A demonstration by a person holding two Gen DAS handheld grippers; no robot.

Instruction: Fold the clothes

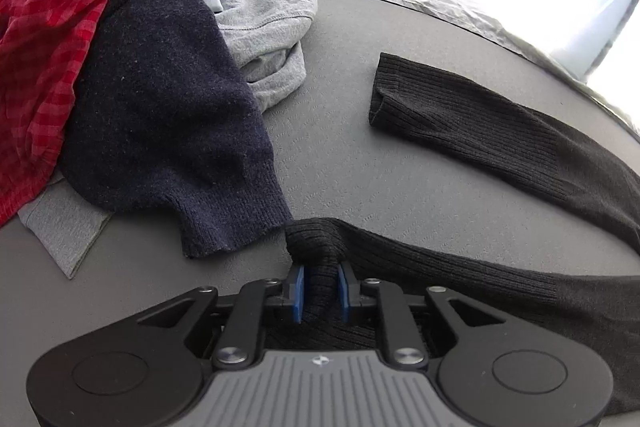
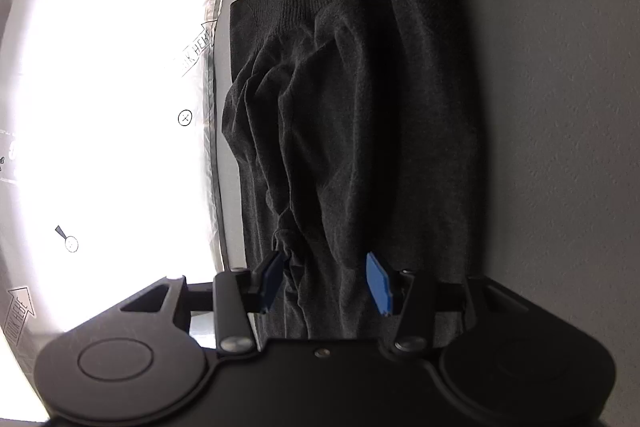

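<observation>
The left gripper [image 1: 320,281] pinches a bunched cuff of the black sweater [image 1: 500,131] just ahead of the navy sweater [image 1: 168,115] — a tug could snag it — while the right gripper [image 2: 326,279] stands half-open, straddling black cloth unclamped.

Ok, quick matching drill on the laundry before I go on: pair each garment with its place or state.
Things:
1. black sweater
2. navy sweater
3. red shirt
4. grey top

States:
A. far left of the pile
B. cuff pinched in the left gripper
C. draped over the pile's middle
D. bunched behind the navy one

Pairs: 1-B, 2-C, 3-A, 4-D
</observation>
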